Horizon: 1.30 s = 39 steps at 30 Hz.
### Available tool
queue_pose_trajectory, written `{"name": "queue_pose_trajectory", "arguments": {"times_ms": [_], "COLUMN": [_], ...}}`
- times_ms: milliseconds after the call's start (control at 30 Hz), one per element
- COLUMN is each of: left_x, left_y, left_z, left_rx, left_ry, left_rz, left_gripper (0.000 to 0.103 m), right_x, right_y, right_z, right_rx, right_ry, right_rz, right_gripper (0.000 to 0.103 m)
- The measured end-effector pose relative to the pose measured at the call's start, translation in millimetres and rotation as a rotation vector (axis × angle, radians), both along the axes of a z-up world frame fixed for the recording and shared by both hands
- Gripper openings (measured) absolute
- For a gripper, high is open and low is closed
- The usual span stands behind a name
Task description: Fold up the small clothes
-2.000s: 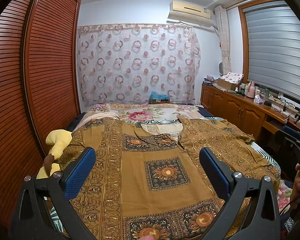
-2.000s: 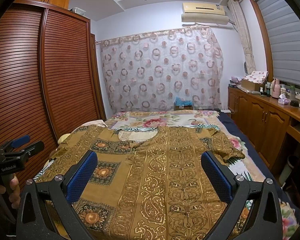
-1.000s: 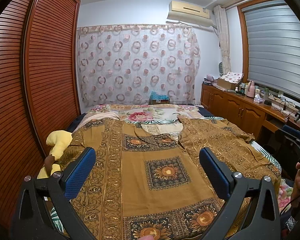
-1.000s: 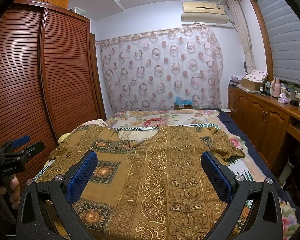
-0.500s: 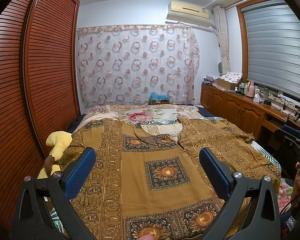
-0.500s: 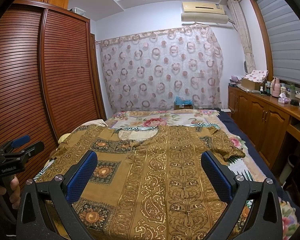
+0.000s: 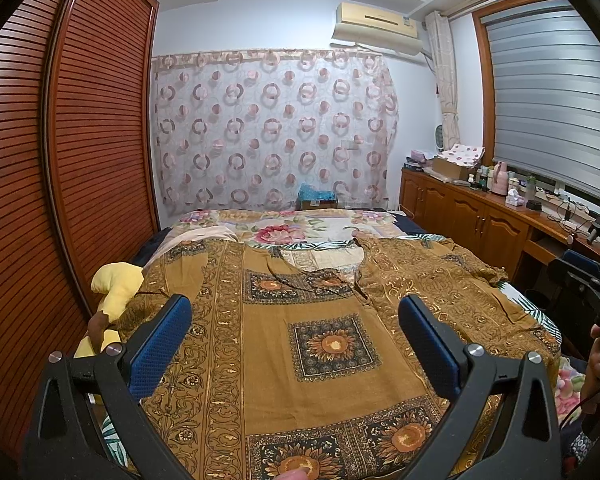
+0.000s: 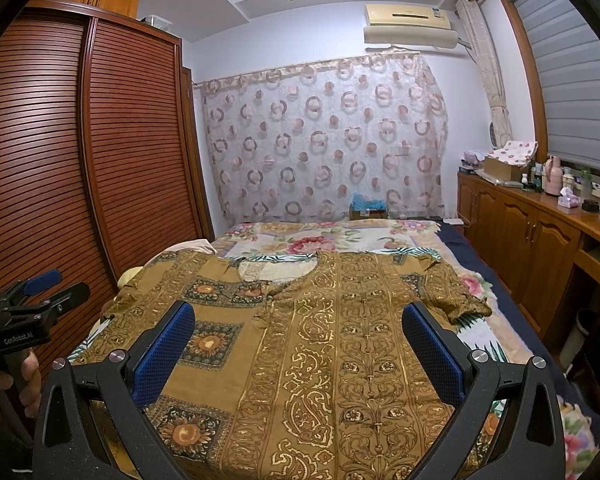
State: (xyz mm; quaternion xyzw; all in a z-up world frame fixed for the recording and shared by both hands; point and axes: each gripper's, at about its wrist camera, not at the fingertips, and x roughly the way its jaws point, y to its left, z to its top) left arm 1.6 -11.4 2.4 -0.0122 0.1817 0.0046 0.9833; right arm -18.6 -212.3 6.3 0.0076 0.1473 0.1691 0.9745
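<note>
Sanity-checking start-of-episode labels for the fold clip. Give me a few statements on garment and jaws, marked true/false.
1. The brown patterned shirt lies spread out flat on the bed. True.
2. The left gripper is clamped on the shirt's hem. False: its jaws stand wide apart, holding nothing.
3. The right gripper has its jaws open, above the shirt. True.
4. The shirt's neckline points toward the curtain. True.
5. The shirt is already folded in half. False: both sleeves and the body lie unfolded.
6. A yellow plush toy sits on the wooden counter. False: it lies at the bed's edge by the wardrobe.
</note>
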Motion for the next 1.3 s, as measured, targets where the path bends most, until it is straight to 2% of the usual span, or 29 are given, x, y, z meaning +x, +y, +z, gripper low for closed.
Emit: {"name": "queue_pose_trajectory", "arguments": {"times_ms": [100, 367, 700, 967, 1100, 1200, 1300], "left_x": [-2, 11, 30, 53, 65, 74, 87], "left_y": [-9, 5, 60, 103, 125, 146, 171], "left_z": [6, -7, -38, -43, -43, -47, -57], "left_rx": [0.0, -0.004, -0.004, -0.001, 0.004, -0.026, -0.086], "left_ry": [0.011, 0.082, 0.162, 0.198, 0.226, 0.257, 0.311], "left_rz": [-0.009, 0.001, 0.044, 0.08, 0.105, 0.118, 0.127], "left_gripper": [0.103, 0.103, 0.103, 0.103, 0.103, 0.103, 0.095], "right_x": [1, 17, 73, 119, 134, 143, 147], "right_y": [1, 11, 20, 28, 35, 41, 44], "right_z": [-1, -8, -15, -25, -24, -23, -23], "right_rx": [0.0, -0.01, -0.052, -0.073, -0.09, -0.1, -0.121], "right_ry": [0.004, 0.042, 0.118, 0.233, 0.26, 0.276, 0.28], "right_rz": [0.008, 0.098, 0.225, 0.309, 0.32, 0.329, 0.331], "right_gripper": [0.103, 0.103, 0.103, 0.103, 0.103, 0.103, 0.103]}}
